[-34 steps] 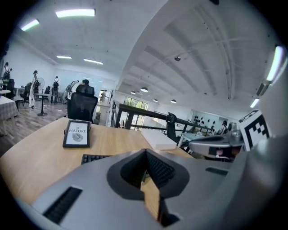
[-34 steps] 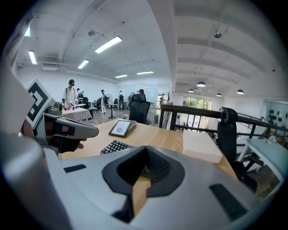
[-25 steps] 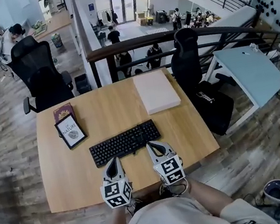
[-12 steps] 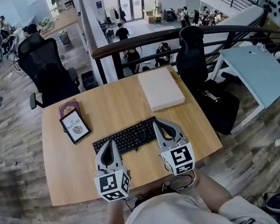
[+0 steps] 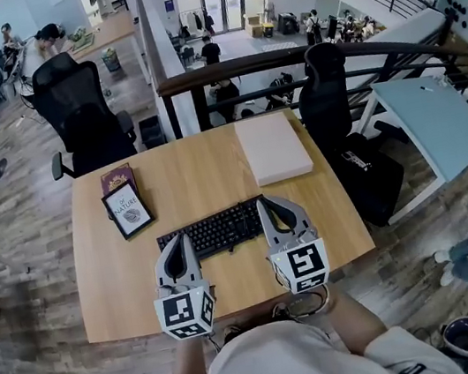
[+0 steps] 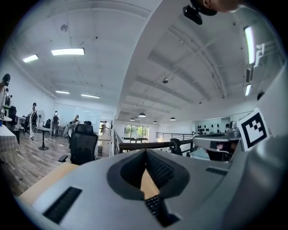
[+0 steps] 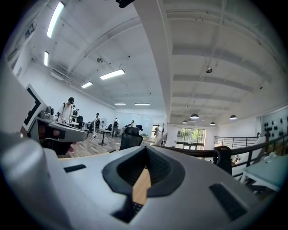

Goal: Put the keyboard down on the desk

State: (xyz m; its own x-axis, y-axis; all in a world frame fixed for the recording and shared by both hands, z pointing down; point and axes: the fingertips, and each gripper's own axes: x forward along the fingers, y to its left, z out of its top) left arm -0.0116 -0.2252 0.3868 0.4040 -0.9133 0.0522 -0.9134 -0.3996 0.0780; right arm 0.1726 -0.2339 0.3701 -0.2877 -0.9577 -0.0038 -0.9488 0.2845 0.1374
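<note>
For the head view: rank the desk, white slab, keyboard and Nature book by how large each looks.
1. desk
2. white slab
3. keyboard: close to the slab, and both its ends are covered, so this pair is unsure
4. Nature book

One desk; one keyboard; two books, perhaps; one white pad; two black chairs.
</note>
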